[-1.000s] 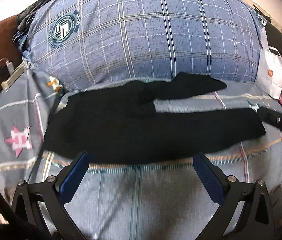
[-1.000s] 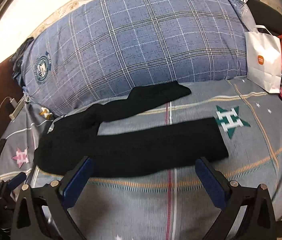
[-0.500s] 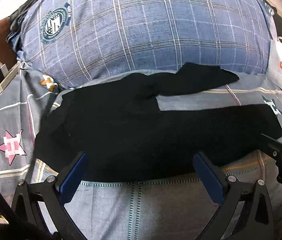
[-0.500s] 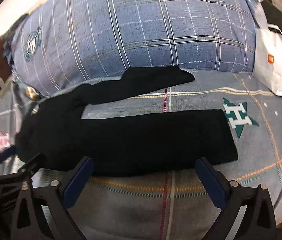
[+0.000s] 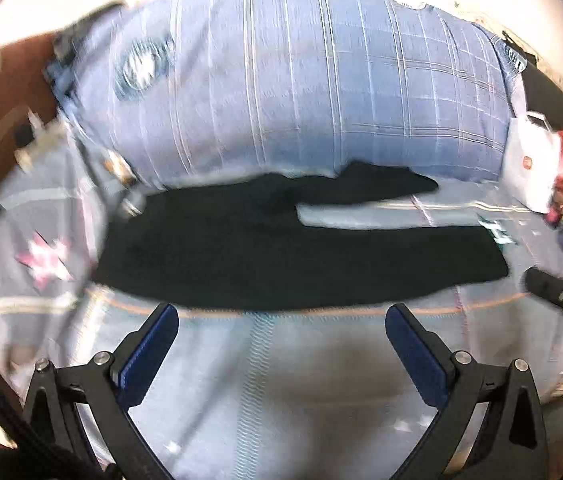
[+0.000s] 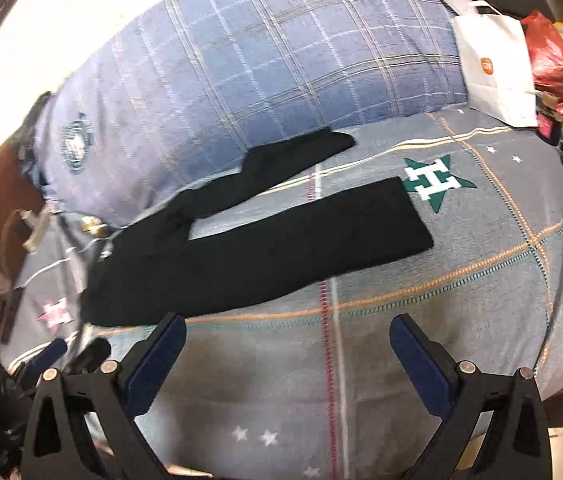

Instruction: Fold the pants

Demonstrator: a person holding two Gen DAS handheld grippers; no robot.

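Black fabric pants (image 6: 249,248) lie flat, legs apart, on the grey patterned bed (image 6: 461,288); left gripper (image 5: 281,328) and right gripper (image 6: 287,340) hover released, seemingly just short of them.

left gripper (image 5: 281,324) backed off pants (image 5: 281,256) | right gripper (image 6: 287,332) backed off, tilted

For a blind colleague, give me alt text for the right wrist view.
Black fabric pants lie unfolded on a grey patterned bedsheet, legs spread apart toward the right. The open right gripper hovers near them, empty; a blue plaid pillow lies behind.
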